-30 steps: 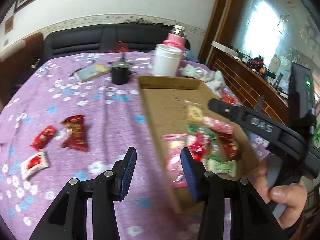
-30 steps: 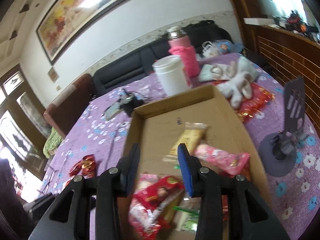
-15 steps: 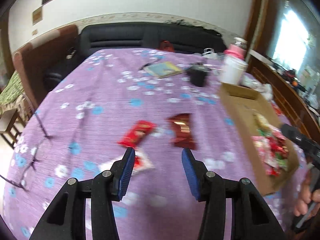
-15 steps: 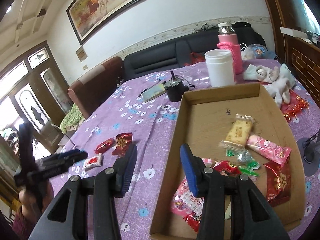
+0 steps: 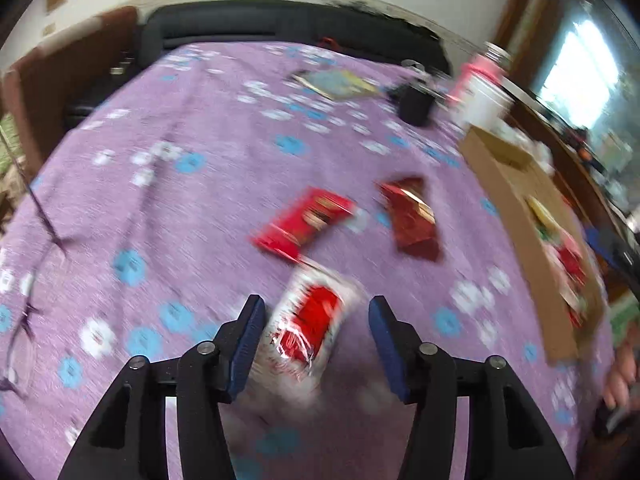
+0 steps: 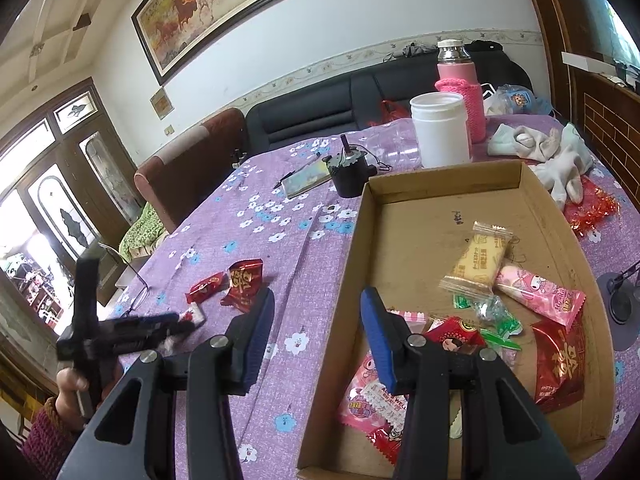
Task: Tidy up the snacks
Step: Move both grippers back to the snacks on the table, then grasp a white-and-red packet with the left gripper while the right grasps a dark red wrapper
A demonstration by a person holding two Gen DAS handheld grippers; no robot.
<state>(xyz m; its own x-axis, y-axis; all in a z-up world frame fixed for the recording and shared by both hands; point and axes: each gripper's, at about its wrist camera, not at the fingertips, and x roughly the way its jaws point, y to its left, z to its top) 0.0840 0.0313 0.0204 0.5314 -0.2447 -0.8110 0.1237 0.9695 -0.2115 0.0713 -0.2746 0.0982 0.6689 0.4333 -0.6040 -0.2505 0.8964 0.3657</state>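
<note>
My left gripper (image 5: 316, 336) is open, its jaws on either side of a white-and-red snack packet (image 5: 310, 330) lying on the purple flowered tablecloth (image 5: 180, 208); the view is blurred. Beyond it lie a bright red packet (image 5: 304, 222) and a dark red packet (image 5: 412, 218). The cardboard box (image 6: 360, 264) holds several snacks, among them a yellow biscuit pack (image 6: 478, 258) and a pink packet (image 6: 540, 292). My right gripper (image 6: 316, 320) is open and empty above the box's left wall. The left gripper (image 6: 176, 322) also shows in the right wrist view, over the loose packets.
A white jar (image 6: 442, 128), a pink-sleeved flask (image 6: 458, 88), a black motor-like object (image 6: 350, 172) and a booklet (image 6: 306, 178) stand at the table's far side. White cloths (image 6: 556, 156) lie beyond the box. A black stand (image 6: 620, 296) is to the right. Eyeglasses (image 5: 24, 320) lie at the left edge.
My left gripper has swung left from the box and dropped low over the white-and-red packet. My right gripper has pulled back and risen from inside the box.
</note>
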